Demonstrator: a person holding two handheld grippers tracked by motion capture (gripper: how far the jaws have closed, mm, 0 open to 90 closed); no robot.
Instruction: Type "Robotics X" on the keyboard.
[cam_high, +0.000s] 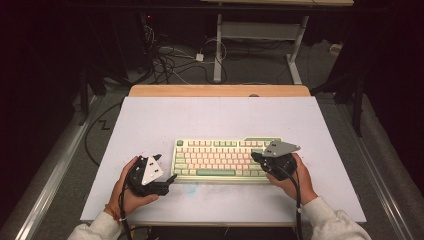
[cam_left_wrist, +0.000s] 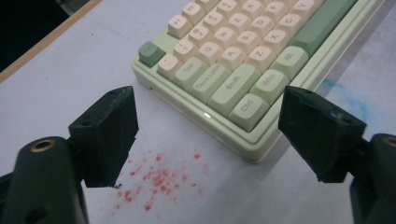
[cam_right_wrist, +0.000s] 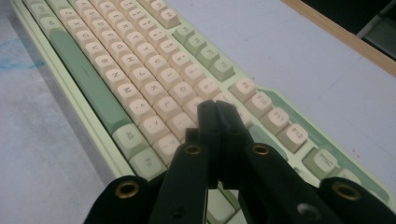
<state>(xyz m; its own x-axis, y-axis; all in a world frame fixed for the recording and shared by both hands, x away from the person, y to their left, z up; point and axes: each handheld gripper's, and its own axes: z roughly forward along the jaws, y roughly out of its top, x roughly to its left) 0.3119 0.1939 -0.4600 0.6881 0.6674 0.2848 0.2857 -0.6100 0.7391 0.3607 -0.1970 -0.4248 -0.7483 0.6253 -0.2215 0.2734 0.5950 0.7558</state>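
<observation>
Pale-green plastic keyboard (cam_high: 218, 160): left tongs (cam_left_wrist: 208, 135) spread wide, right tongs (cam_right_wrist: 215, 116) pressed together.
</observation>
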